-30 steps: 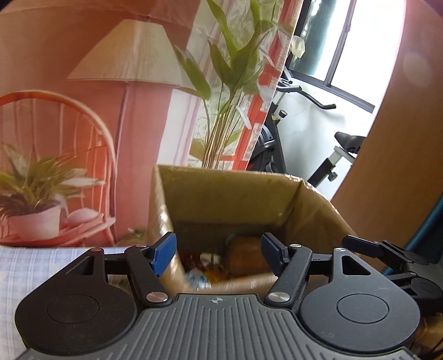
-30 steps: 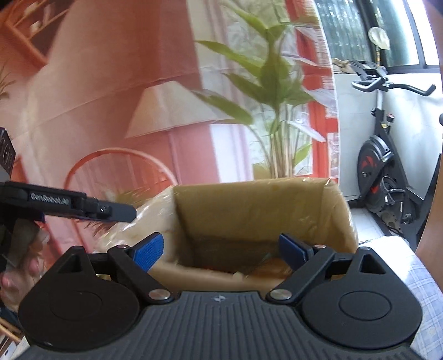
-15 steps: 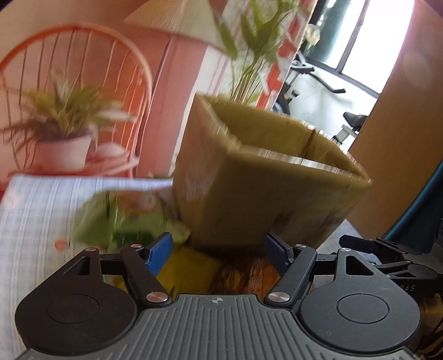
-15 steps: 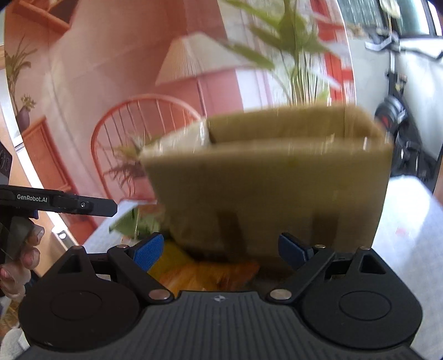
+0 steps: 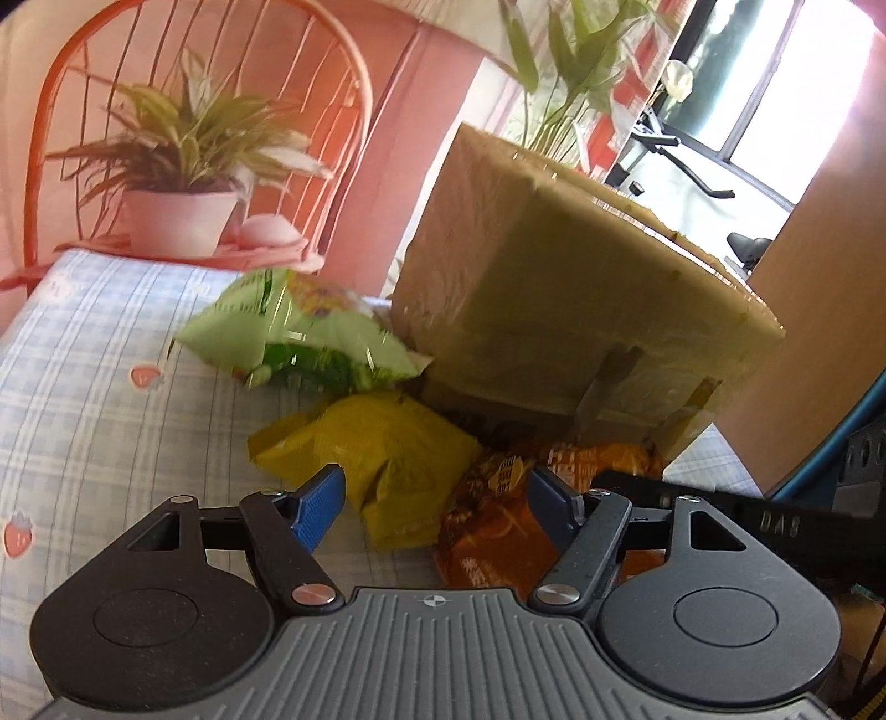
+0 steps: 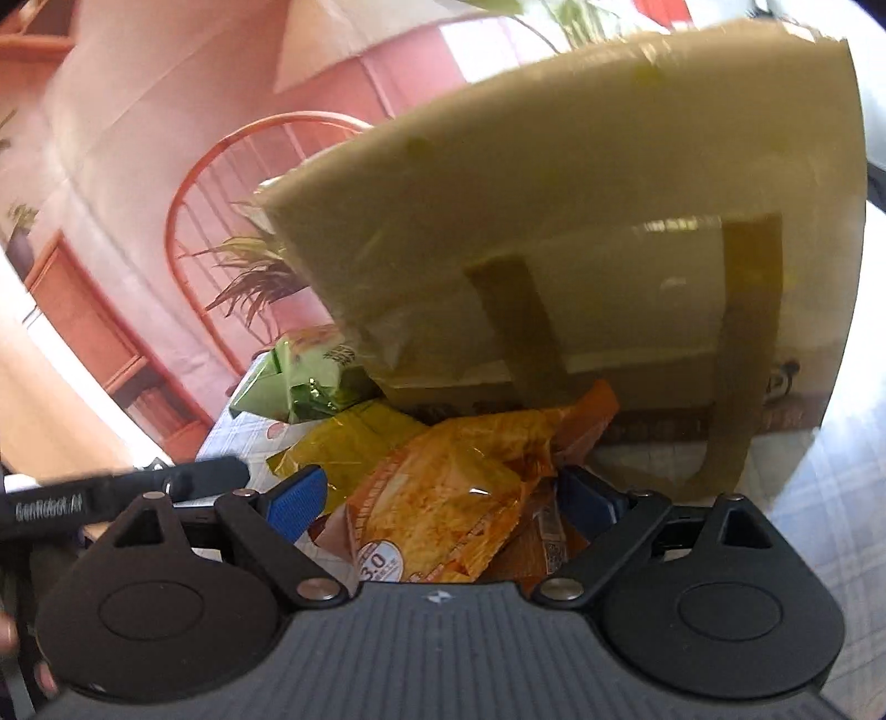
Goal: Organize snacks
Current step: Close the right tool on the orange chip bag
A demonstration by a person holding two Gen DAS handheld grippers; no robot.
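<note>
A tall cardboard box (image 5: pixel 554 310) stands on the checked tablecloth (image 5: pixel 83 387). Snack bags lie at its foot: a green one (image 5: pixel 299 343), a yellow one (image 5: pixel 376 448) and an orange one (image 5: pixel 493 531). My left gripper (image 5: pixel 433 509) hangs open just over the yellow and orange bags, its pads clear of both. In the right wrist view the same box (image 6: pixel 554 221) fills the top. The orange bag (image 6: pixel 443 487) lies between the wide-open fingers of my right gripper (image 6: pixel 443 498), untouched. The yellow bag (image 6: pixel 349 437) and green bag (image 6: pixel 293 382) lie to its left.
A second orange packet (image 5: pixel 598 459) lies against the box's near corner. Behind the table hangs a pink backdrop with an orange chair (image 5: pixel 183 50) and a potted plant (image 5: pixel 183 183). A wooden panel (image 5: pixel 819 310) rises at the right. The other gripper's black bar (image 6: pixel 111 493) crosses low left.
Both grippers have dropped from above the box's open top to its front foot. The inside of the box is out of sight and the bags on the cloth have come into view.
</note>
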